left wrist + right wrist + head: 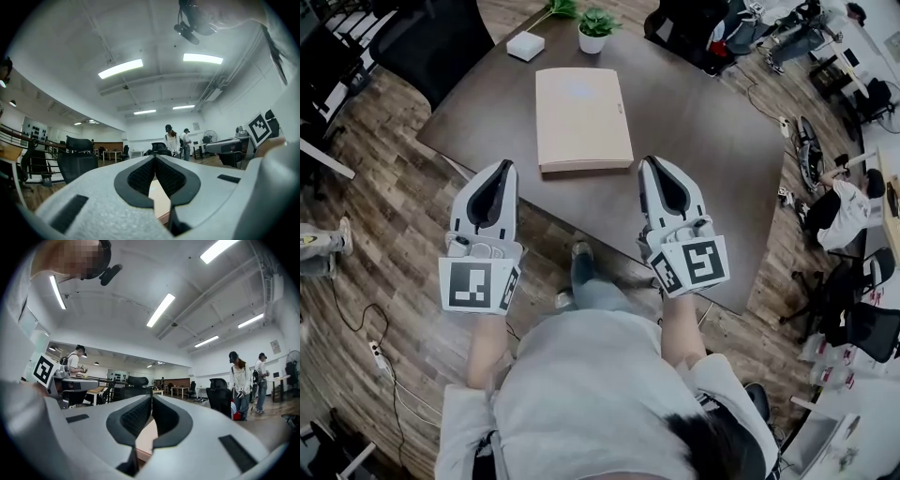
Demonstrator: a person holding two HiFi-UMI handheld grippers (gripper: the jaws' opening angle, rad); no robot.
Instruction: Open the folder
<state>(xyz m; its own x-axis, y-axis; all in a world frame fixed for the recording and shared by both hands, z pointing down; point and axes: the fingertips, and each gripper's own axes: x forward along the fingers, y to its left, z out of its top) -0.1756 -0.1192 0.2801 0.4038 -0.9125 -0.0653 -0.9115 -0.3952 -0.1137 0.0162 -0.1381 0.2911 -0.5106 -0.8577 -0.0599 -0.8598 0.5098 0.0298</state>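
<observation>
The left tongs (502,166) and right tongs (652,161), both closed on nothing, hover at the desk's (703,141) near edge. The shut tan folder (581,117) lies at 12 o'clock; beyond, a white box (526,45) at 11 and a potted plant (596,28).

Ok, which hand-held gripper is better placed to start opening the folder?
Right, probably. The right hand-held gripper has its shut tip beside the near right corner of the folder; the left hand-held gripper sits farther off its left side. Both are shut and empty. Which edge opens is unclear.
</observation>
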